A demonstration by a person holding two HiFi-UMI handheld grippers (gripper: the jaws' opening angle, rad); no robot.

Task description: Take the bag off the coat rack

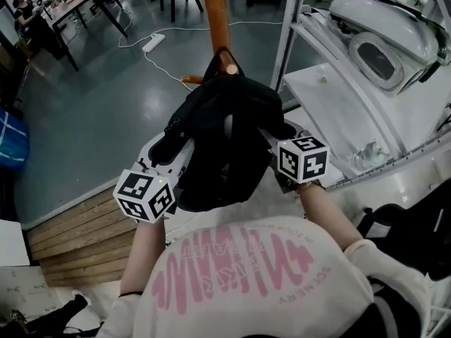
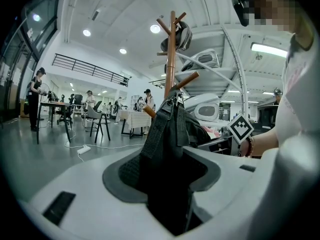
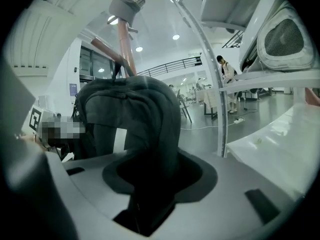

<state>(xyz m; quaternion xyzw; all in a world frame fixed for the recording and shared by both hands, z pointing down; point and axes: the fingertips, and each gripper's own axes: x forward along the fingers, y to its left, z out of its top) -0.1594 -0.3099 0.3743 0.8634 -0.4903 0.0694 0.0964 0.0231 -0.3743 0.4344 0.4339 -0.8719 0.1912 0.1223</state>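
**A:** What stands around the coat rack (image 1: 216, 13)?

**B:** It is a brown wooden pole rising off a grey floor. Close on its right is a white metal frame (image 1: 290, 34) carrying a white moulded shell (image 1: 384, 41); that frame crowds the right-hand side. Beyond the pole a power strip (image 1: 153, 43) lies on the floor with its white cable trailing; a surface (image 1: 74, 5) with chairs stands well apart at the far left; wooden planks (image 1: 70, 234) lie at the lower left. A grey cap (image 3: 127, 3) sits on the top of the rack.

**A:** And the bag (image 1: 222, 143)?

**B:** Black, soft, hanging against the pole. Its long axis runs up and down; the top loop points up at a short peg (image 1: 231, 69), and the bulky body sags down towards the person. Whether the loop rests on the peg I cannot tell.

**A:** Where is it relative to the tongs?

**B:** Between the two of them. The left tongs (image 2: 165, 194) are clamped on a dark webbing strap at the bag's left side; the strap runs from the jaws straight up towards the peg. The right tongs (image 3: 150, 194) are closed on a fold of the bag's fabric on its right side; the body of the bag bulges above them.
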